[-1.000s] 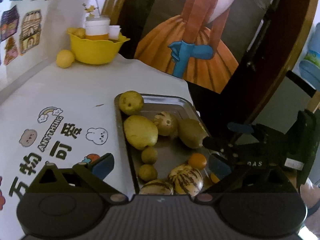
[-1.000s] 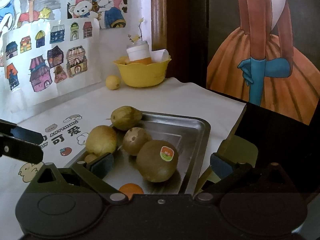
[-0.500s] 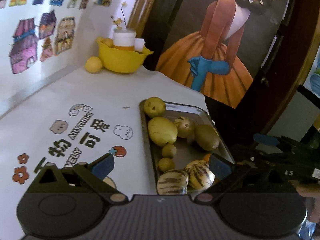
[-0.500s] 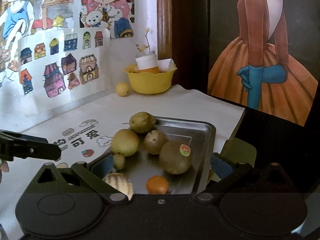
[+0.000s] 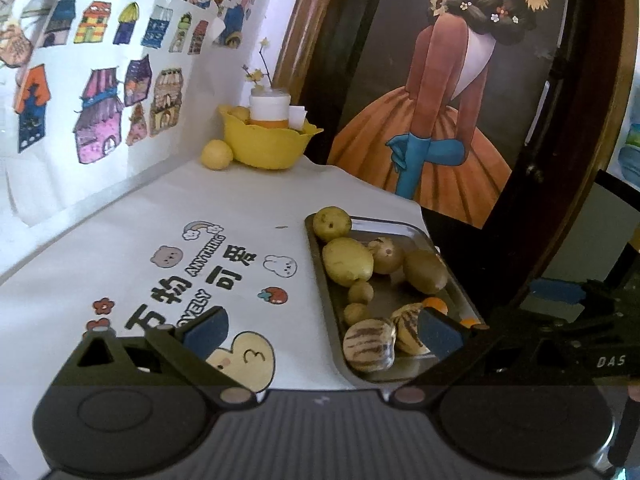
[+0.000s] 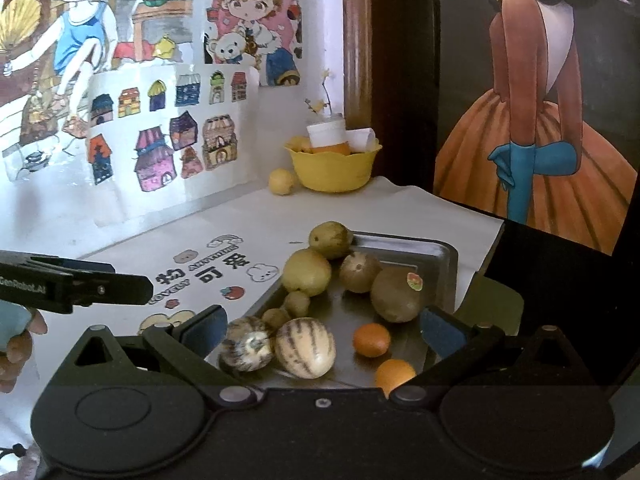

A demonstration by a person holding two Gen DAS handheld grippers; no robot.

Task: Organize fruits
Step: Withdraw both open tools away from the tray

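Observation:
A metal tray point(image 5: 400, 227) point(image 6: 448, 280) holds several fruits: two striped melons point(image 6: 304, 346) point(image 5: 368, 344), a large kiwi with a sticker point(image 6: 396, 294), yellow-green pears point(image 5: 347, 261) point(image 6: 307, 271) and two small oranges point(image 6: 371, 339). My left gripper point(image 5: 320, 330) is open and empty, above the tray's near left edge. My right gripper point(image 6: 320, 330) is open and empty, above the tray's near end. Each gripper also shows in the other view, the right one point(image 5: 576, 328) beside the tray and the left one point(image 6: 80, 286) over the tablecloth.
A white tablecloth with cartoon prints point(image 5: 200, 268) covers the table. A yellow bowl point(image 5: 266, 142) point(image 6: 332, 168) with a cup stands at the far corner, a lemon point(image 5: 216, 154) point(image 6: 281, 181) beside it. Poster walls stand behind and to the left; the table edge drops off right of the tray.
Both grippers have pulled back and up from the tray, so more of the table and tray shows. The fruits have not moved.

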